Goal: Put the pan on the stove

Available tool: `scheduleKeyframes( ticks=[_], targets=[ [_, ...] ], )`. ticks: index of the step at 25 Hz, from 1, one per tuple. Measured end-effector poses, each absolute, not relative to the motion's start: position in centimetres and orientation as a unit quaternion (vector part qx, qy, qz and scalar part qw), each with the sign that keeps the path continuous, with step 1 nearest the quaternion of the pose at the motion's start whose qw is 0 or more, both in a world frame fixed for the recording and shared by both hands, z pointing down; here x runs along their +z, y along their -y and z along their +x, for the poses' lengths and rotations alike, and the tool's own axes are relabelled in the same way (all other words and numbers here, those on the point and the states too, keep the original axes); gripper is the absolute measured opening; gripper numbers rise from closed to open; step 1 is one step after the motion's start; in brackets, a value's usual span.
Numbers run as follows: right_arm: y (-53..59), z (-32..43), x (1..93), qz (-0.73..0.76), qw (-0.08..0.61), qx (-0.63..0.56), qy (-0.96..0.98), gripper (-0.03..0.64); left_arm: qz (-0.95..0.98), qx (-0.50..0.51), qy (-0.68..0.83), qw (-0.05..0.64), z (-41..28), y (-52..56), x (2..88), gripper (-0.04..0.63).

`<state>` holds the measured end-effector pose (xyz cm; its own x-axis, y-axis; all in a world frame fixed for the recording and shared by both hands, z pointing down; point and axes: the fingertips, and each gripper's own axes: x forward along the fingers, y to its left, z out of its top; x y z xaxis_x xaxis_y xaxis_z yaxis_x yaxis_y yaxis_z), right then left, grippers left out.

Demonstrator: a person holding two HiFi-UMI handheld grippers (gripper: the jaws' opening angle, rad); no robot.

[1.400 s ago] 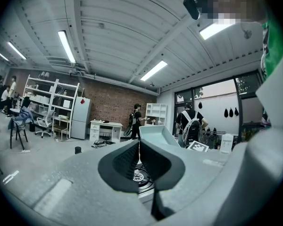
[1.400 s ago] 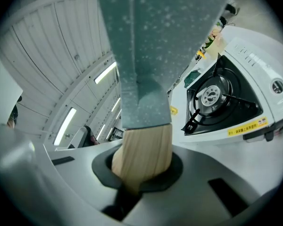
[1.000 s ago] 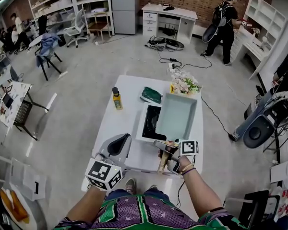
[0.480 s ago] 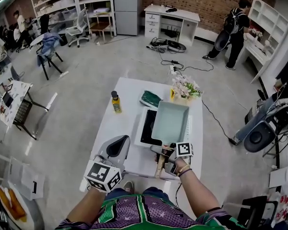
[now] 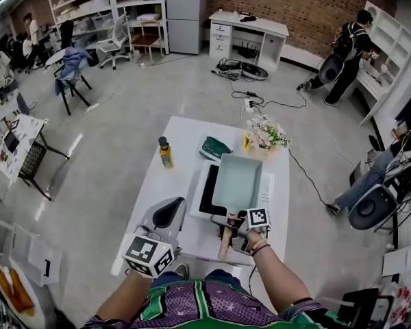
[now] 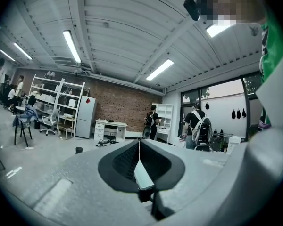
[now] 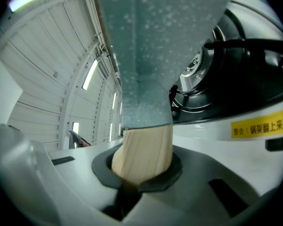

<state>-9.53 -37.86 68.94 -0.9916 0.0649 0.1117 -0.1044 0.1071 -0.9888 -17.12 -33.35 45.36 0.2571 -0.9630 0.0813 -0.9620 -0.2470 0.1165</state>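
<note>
Centre of the head view: pan (image 5: 237,181) is over the stove (image 5: 209,190) on the white table (image 5: 171,177); whether they touch can't be told. Right gripper (image 5: 231,225) pinches the pan's wooden handle (image 7: 144,157). Only the right gripper view shows the speckled pan underside and the stove's yellow label (image 7: 262,126), which starts "警告". Left gripper (image 5: 166,213), lower left: jaws pressed together with nothing between. Its own view shows only the room beyond.
</note>
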Motion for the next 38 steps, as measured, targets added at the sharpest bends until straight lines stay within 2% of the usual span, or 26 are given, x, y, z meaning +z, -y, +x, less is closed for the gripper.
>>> scheduleKeyframes(
  ticks=[32, 38],
  targets=[
    [38.4, -10.5, 70.4, -0.019, 0.060, 0.748, 0.661, 0.044, 0.792, -0.001, 0.604, 0.086, -17.3, 33.3, 46.5, 0.018],
    [38.8, -10.5, 70.4, -0.017, 0.039, 0.754, 0.656, 0.156, 0.795, -0.001, 0.601, 0.087, -17.2, 33.1, 46.4, 0.018]
  ],
)
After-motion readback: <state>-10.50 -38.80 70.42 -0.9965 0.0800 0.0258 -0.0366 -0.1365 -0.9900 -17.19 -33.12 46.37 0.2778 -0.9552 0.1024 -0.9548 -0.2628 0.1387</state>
